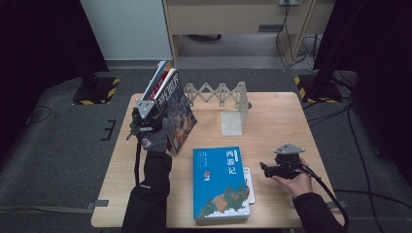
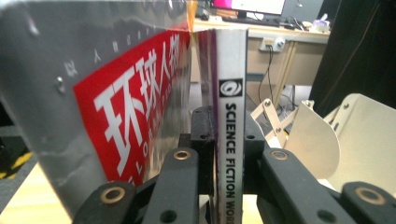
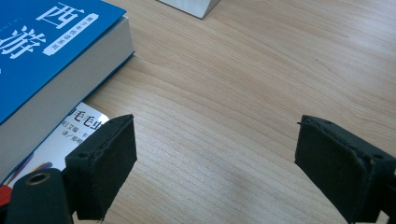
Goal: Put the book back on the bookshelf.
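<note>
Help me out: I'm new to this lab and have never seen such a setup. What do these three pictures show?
A person stands at a wooden table with a hand-held two-jaw gripper in each hand. One picture is from a camera above the table; the other two are from cameras riding on each gripper, looking along its black jaws. The left gripper is shut on the spine of a magazine that stands leaning with other magazines at the table's far left. The right gripper is open above bare wood, holding nothing. A blue book lies flat in the middle on top of a thin booklet, and a pale folding book rack stands at the back.
</note>
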